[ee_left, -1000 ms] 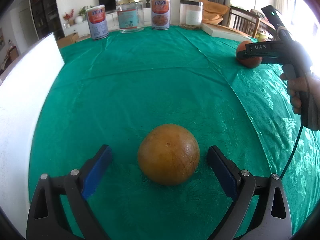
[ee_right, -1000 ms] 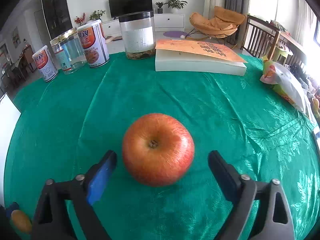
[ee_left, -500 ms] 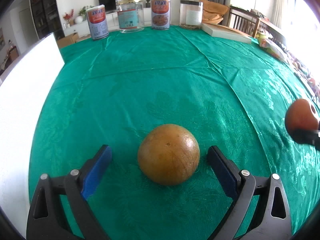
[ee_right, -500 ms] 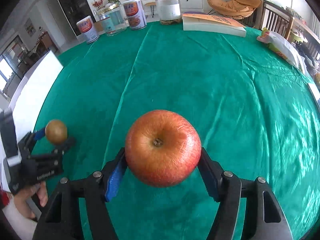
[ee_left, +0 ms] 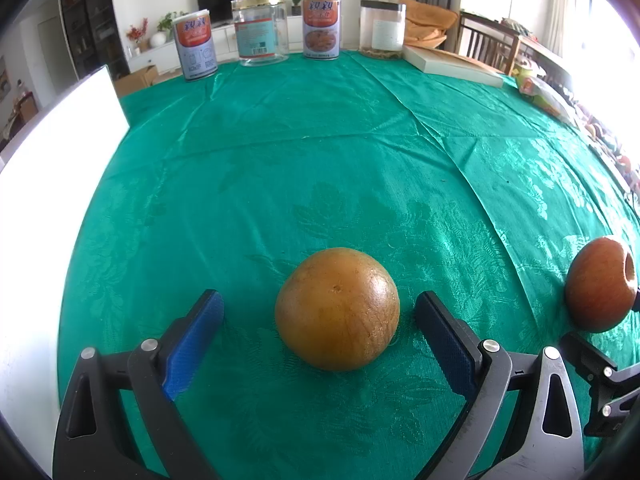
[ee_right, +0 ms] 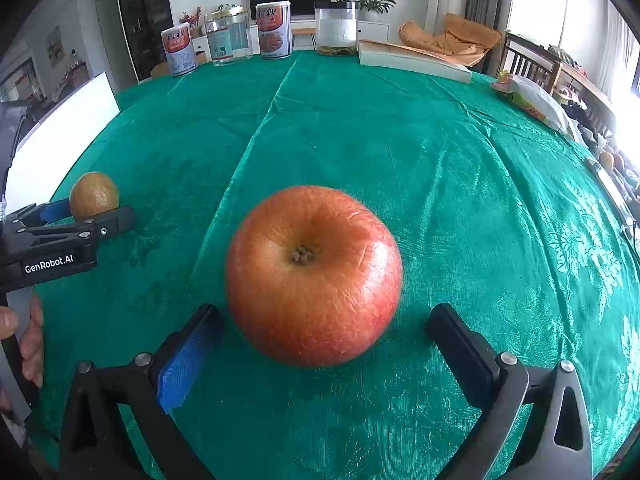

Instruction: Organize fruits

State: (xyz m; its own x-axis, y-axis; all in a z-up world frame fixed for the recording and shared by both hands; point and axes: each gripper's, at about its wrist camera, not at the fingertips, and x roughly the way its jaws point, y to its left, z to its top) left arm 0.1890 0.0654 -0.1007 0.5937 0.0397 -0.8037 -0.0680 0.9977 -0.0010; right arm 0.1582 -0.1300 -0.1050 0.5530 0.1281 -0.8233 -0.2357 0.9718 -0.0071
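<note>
Green patterned cloth [ee_right: 460,208] covers the table in front of me. My right gripper [ee_right: 320,344] has its jaws opening; the red apple [ee_right: 314,276] sits on the cloth between them, with a clear gap to each pad, so nothing is gripped. My left gripper [ee_left: 320,336] also stands spread wide, and the brownish orange [ee_left: 337,308] rests on the cloth between its fingers, touched by neither pad.

Seen from the left wrist, the apple [ee_left: 600,282] lies near the right edge, just beyond a black fingertip of my right gripper. Seen from the right wrist, the orange [ee_right: 94,195] and the left gripper [ee_right: 86,214] sit at the left edge, with my left hand [ee_right: 24,336] on the handle below.

Along the far edge of the table stand two labelled cans [ee_right: 273,31], a glass jar [ee_right: 229,40] between them, a clear container with a dark lid [ee_right: 336,28], and a flat white box [ee_right: 412,62]. A white board [ee_left: 48,184] stands at the left.
</note>
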